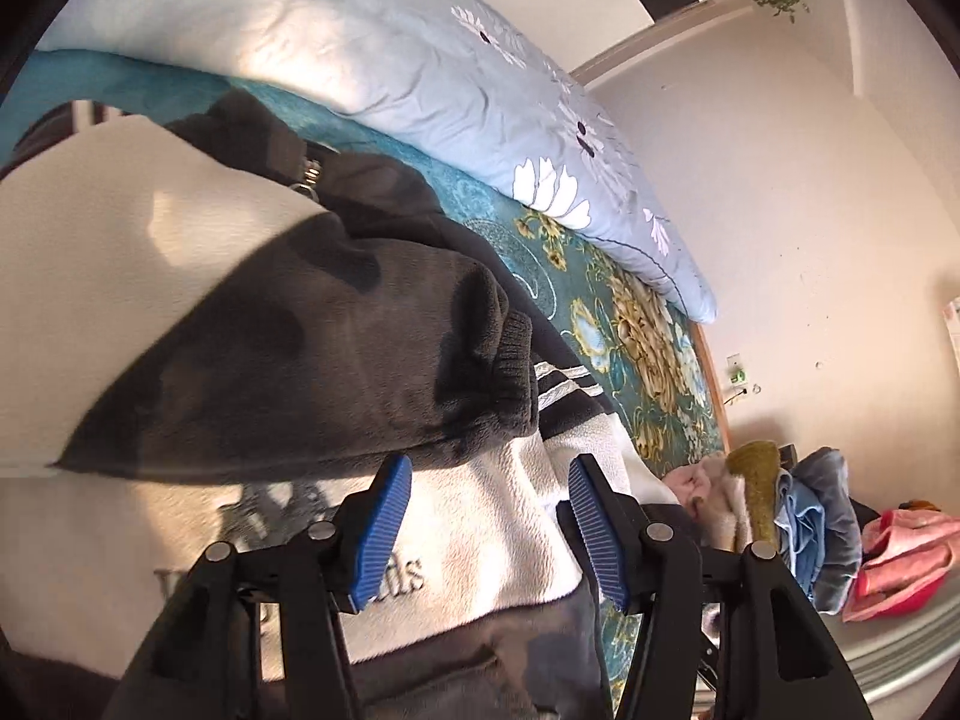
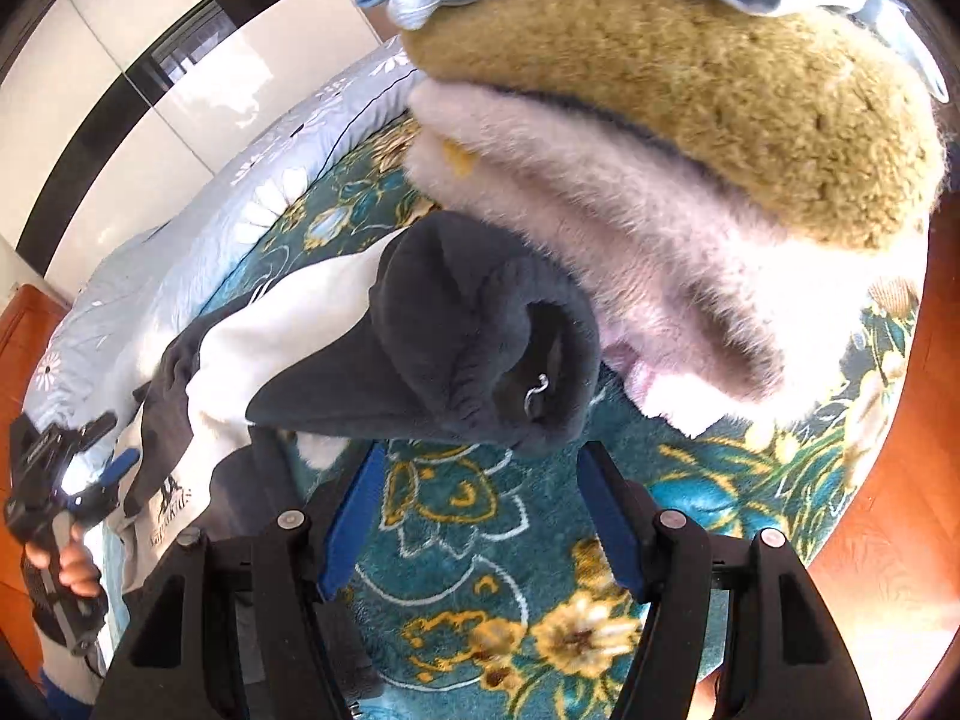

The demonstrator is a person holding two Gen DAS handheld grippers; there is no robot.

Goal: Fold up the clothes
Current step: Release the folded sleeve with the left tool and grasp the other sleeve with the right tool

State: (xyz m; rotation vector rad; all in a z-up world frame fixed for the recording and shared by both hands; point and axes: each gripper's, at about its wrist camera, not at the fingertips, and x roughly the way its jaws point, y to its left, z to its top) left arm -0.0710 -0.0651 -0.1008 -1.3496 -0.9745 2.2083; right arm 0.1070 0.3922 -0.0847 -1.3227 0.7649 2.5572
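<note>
Sleeves of the cream-and-charcoal jacket [image 1: 180, 276] lie folded in across its pale body on the bed [image 1: 654, 360], and we read that as the narrowing stage of the fold, with the lengthwise fold not yet made. Our left gripper [image 1: 489, 534] hangs just above the jacket's lower part, fingers apart with nothing between the blue pads [image 1: 384, 534]; the charcoal left sleeve [image 1: 312, 360] rests just ahead of them, its ribbed cuff turned toward the middle. Our right gripper [image 2: 480, 516] is also spread and empty, held over bare floral blanket [image 2: 480, 570], with the other charcoal cuff [image 2: 498, 348] lying just beyond its tips.

Both tools look free of the cloth, which suits a moment between grasps: the sleeves sit where they should, and the hem would be our likely next hold.

The left view gives us the embroidered lettering on the chest, the zip pull near the collar and the pale blue quilt [image 1: 420, 60] along the far side. Only the right view shows, close up, the stack of finished clothes [image 2: 690, 138], olive fleece over pink plush, touching or nearly touching the right cuff. It also shows a hand [image 2: 66, 570] holding the left tool beside the jacket.
</note>
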